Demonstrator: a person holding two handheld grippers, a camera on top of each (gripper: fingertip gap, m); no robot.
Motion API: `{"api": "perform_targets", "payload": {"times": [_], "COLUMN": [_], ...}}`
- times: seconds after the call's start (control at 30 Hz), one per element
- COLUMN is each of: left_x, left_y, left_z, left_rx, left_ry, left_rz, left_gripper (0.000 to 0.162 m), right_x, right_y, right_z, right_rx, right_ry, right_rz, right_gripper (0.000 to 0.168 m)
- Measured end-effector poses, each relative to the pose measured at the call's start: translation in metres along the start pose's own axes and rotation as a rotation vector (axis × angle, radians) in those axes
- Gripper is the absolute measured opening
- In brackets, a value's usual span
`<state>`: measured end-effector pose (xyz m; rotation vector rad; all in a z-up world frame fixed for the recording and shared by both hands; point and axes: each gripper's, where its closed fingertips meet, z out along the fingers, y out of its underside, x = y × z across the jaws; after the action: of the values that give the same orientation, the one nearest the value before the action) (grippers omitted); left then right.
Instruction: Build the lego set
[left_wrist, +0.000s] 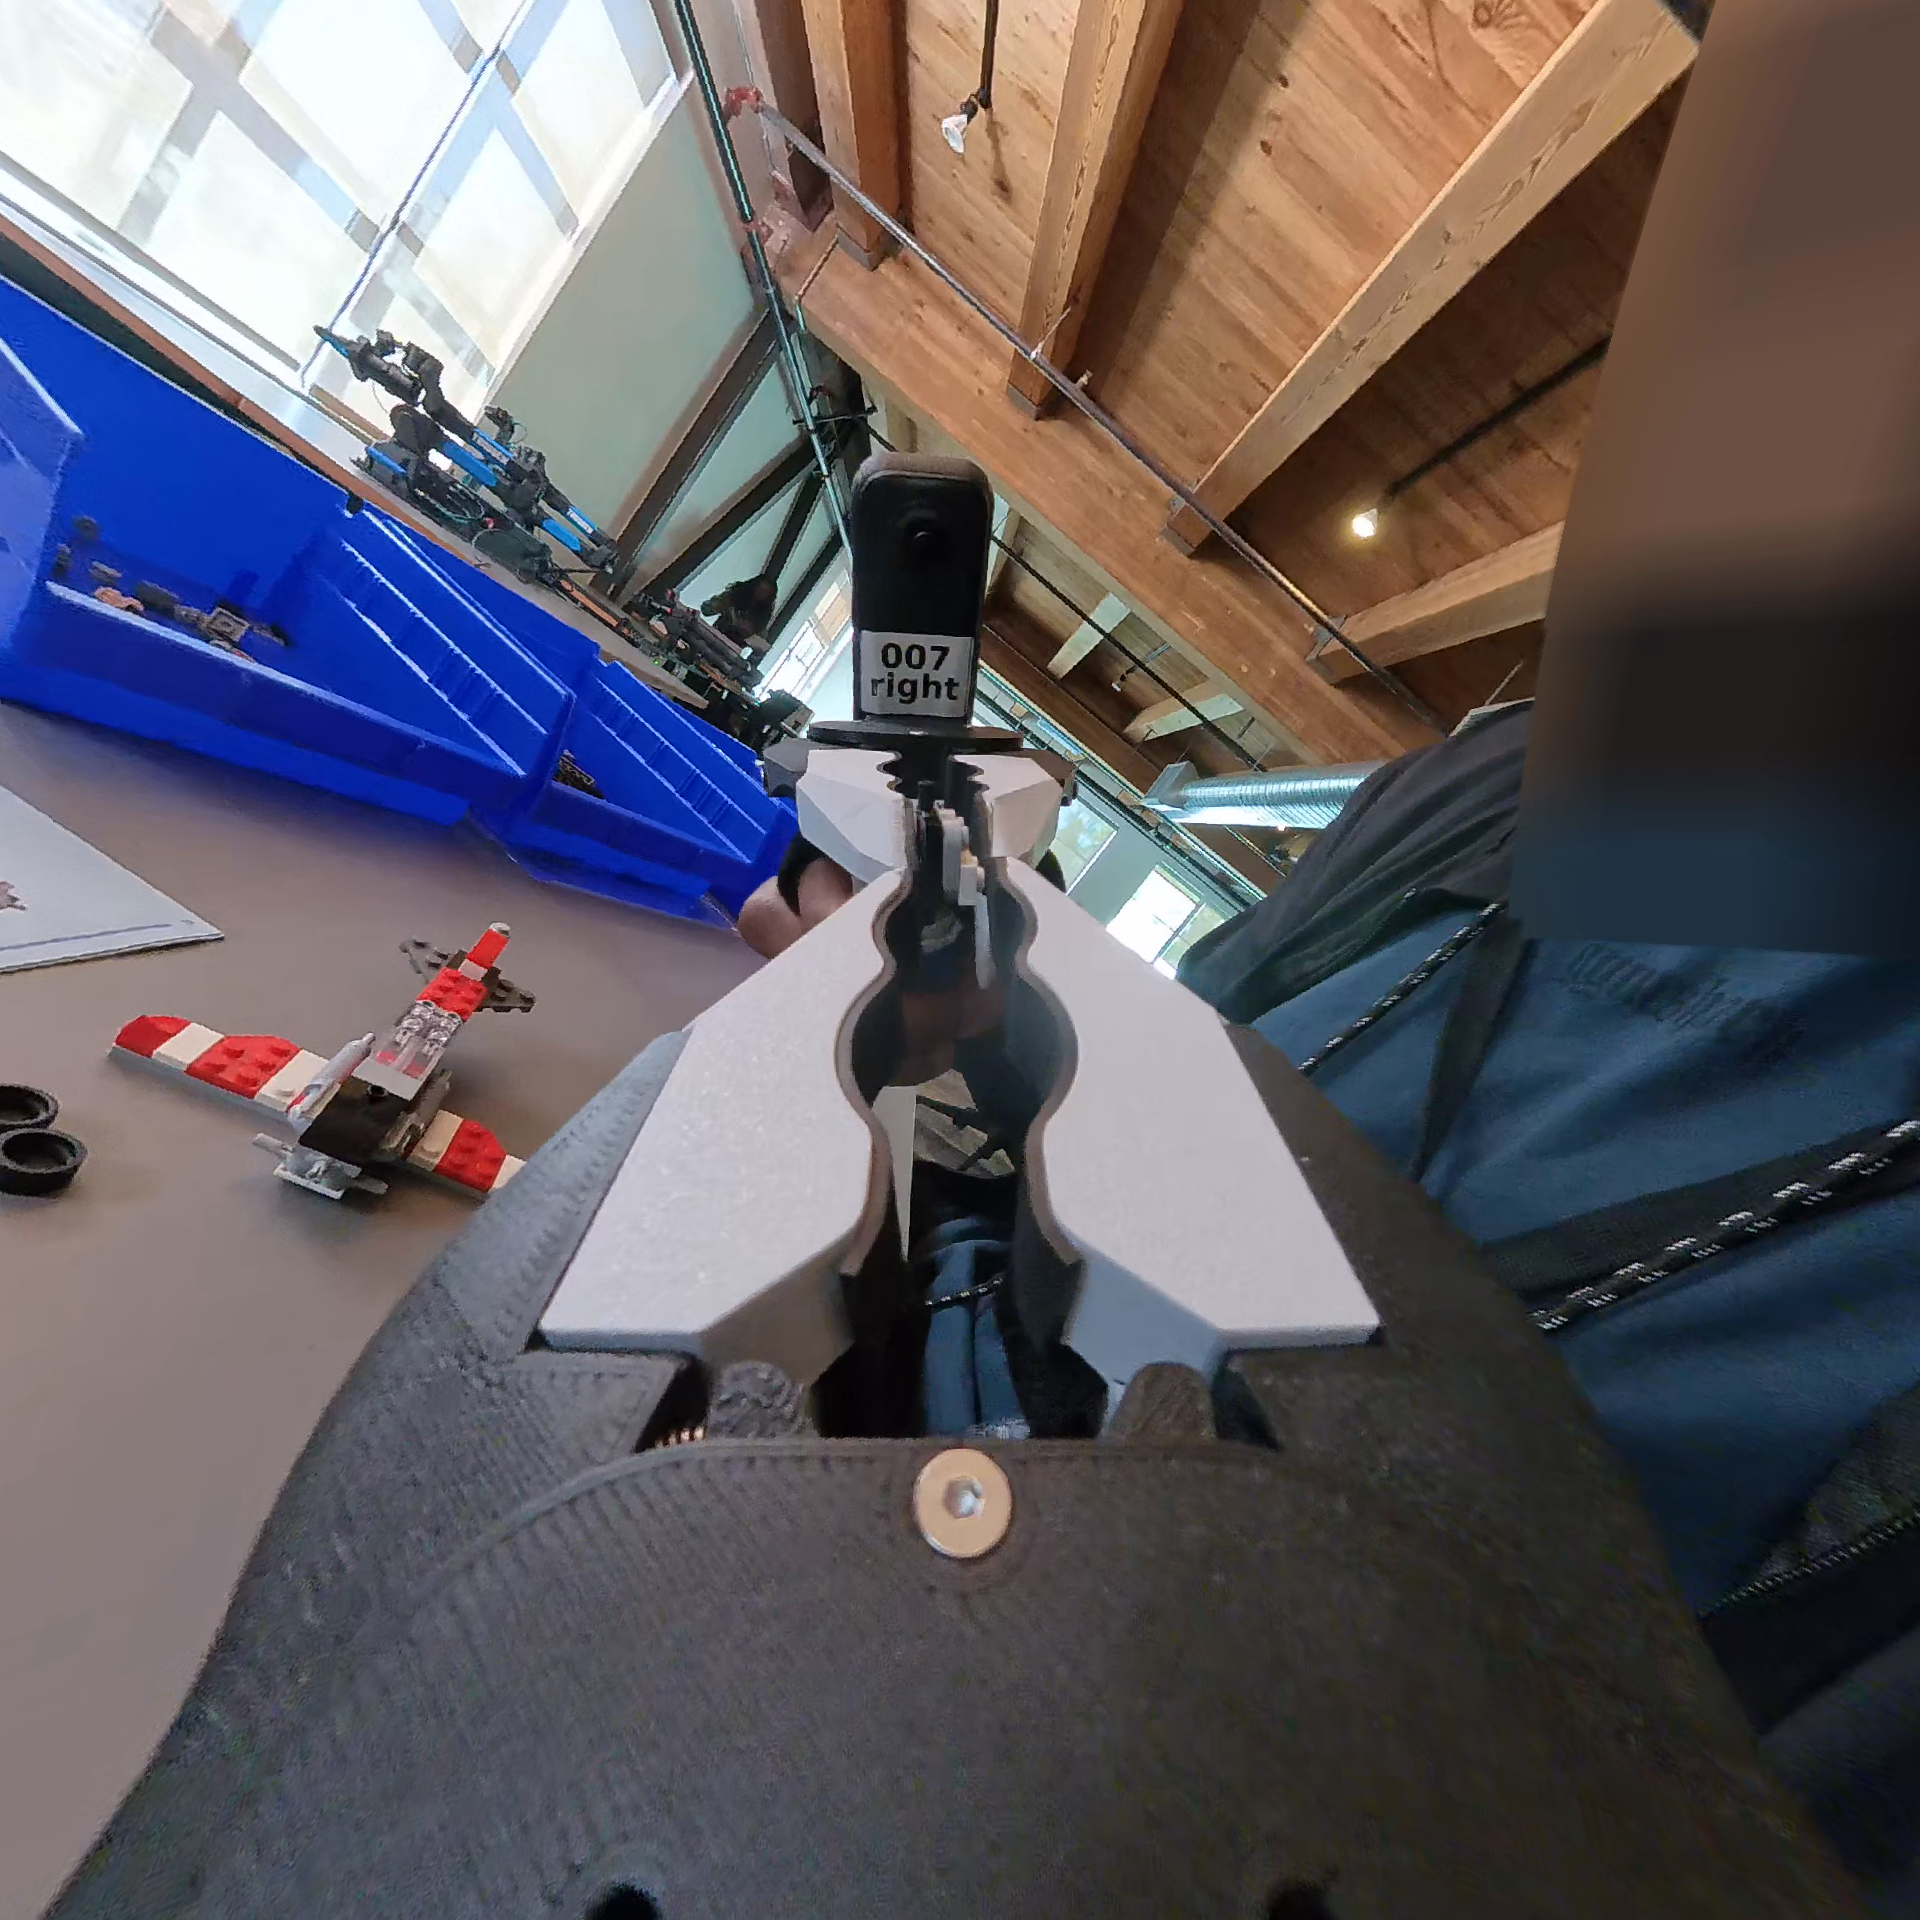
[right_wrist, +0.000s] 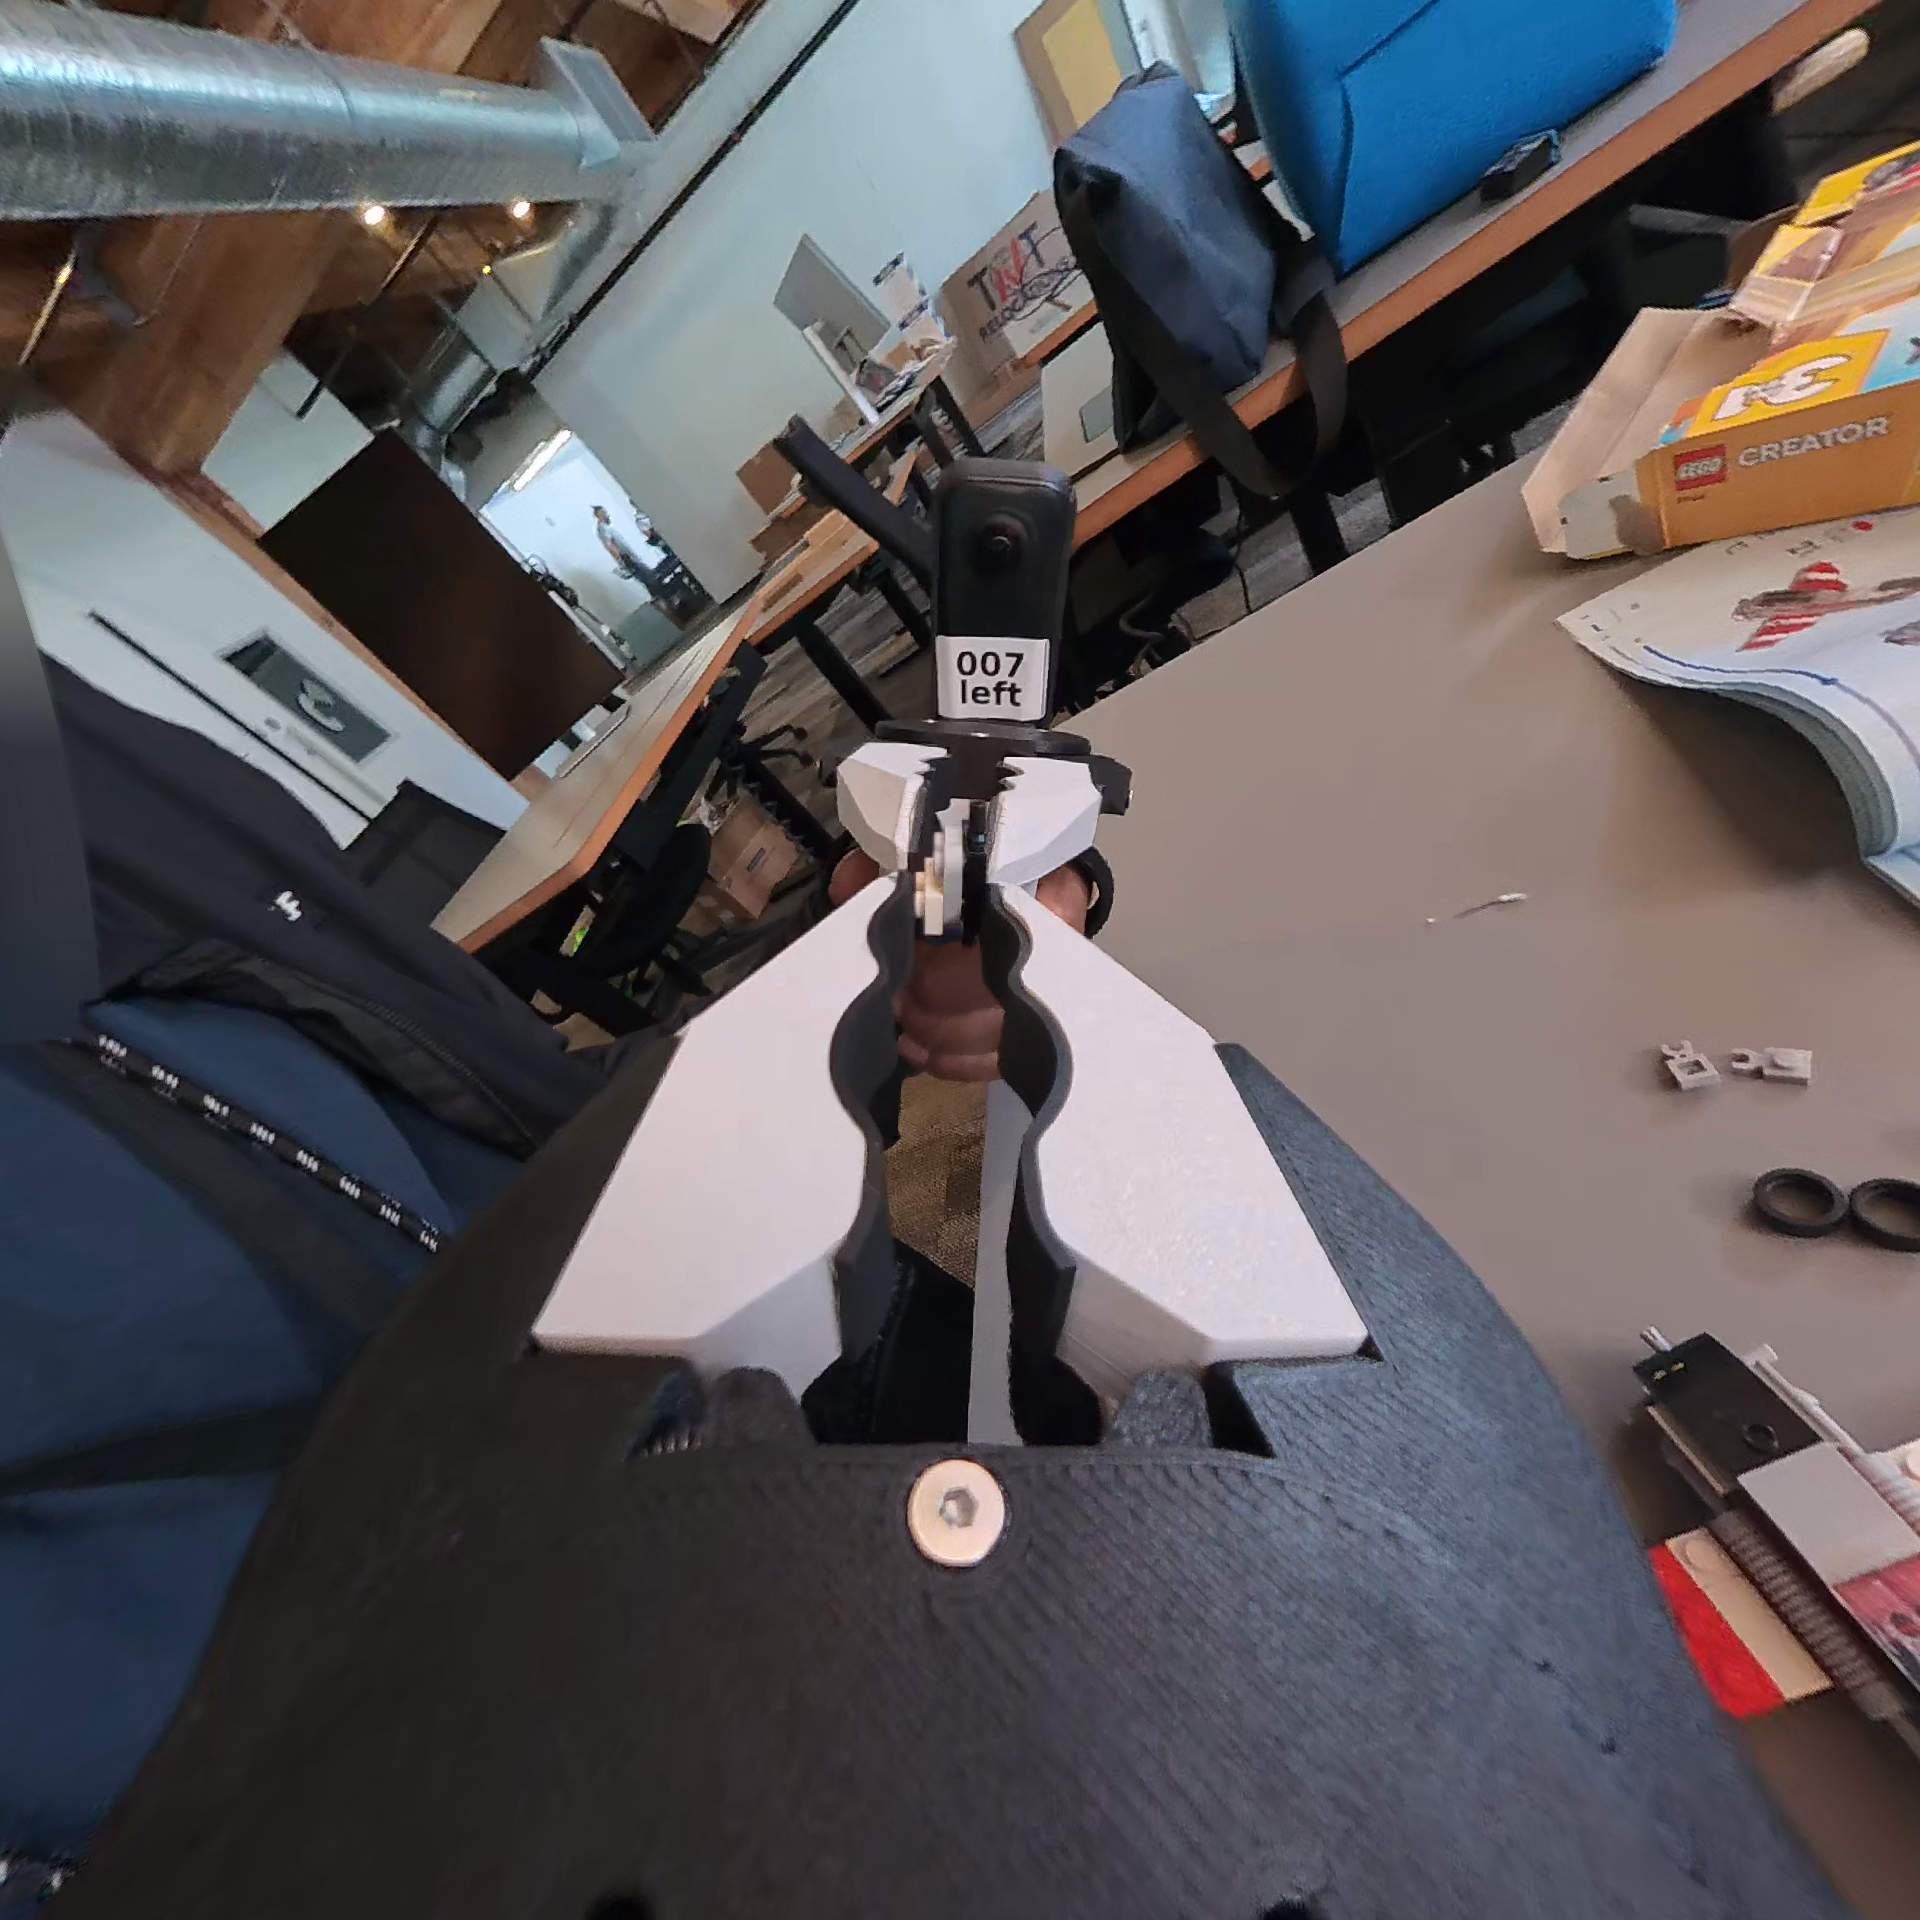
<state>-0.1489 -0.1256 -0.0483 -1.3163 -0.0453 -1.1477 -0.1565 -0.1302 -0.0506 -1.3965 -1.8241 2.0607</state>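
My two grippers are raised above the table and meet tip to tip. In the left wrist view, my left gripper (left_wrist: 948, 902) is closed down on a small grey lego piece (left_wrist: 964, 868), and the right gripper (left_wrist: 930, 805) faces it from beyond, gripping the same piece. In the right wrist view, my right gripper (right_wrist: 951, 906) is closed on the small grey piece (right_wrist: 940, 883), with the left gripper (right_wrist: 961, 810) opposite. A red, white and black lego plane (left_wrist: 353, 1081) stands on the grey table to the left; it also shows in the right wrist view (right_wrist: 1787, 1507).
Two black tyres (left_wrist: 31, 1138) lie near the plane, also in the right wrist view (right_wrist: 1839, 1205). Small grey parts (right_wrist: 1735, 1065), an instruction booklet (right_wrist: 1787, 665) and a lego box (right_wrist: 1787, 457) lie on the table (right_wrist: 1351, 831). Blue part bins (left_wrist: 416, 665) stand behind. A person in a blue jacket (left_wrist: 1558, 1143) is close. Both grippers' tips are close together, under 4 cm apart.
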Motion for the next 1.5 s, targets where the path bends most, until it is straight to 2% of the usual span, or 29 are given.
{"api": "perform_targets", "payload": {"times": [0.23,0.37,0.5,0.67,0.9,1.33,1.5], "left_x": [-0.014,-0.02,-0.022,-0.028,-0.038,-0.048,-0.05], "left_y": [0.001,-0.007,0.003,0.009,0.01,0.014,0.014], "left_z": [0.0,-0.006,-0.003,0.001,-0.004,-0.003,-0.001], "left_rx": [0.015,0.076,0.026,0.002,0.013,0.015,0.017], "left_ry": [-0.039,-0.04,-0.048,-0.058,-0.089,-0.113,-0.12], "left_rz": [-0.077,-0.137,-0.165,-0.204,-0.257,-0.28,-0.272], "left_gripper": [0.016,0.022,0.026,0.017,0.012,0.009,0.009], "right_x": [0.01,0.014,0.018,0.022,0.03,0.036,0.04], "right_y": [0.002,0.006,0.009,0.012,0.016,0.022,0.021], "right_z": [-0.002,-0.002,-0.001,0.002,0.004,0.0,-0.003], "right_rx": [0.029,0.054,0.074,0.084,0.076,0.07,0.079], "right_ry": [0.051,0.07,0.094,0.121,0.141,0.151,0.161], "right_rz": [0.052,0.088,0.105,0.104,0.113,0.119,0.13], "right_gripper": [0.012,0.011,0.011,0.011,0.012,0.016,0.012]}}
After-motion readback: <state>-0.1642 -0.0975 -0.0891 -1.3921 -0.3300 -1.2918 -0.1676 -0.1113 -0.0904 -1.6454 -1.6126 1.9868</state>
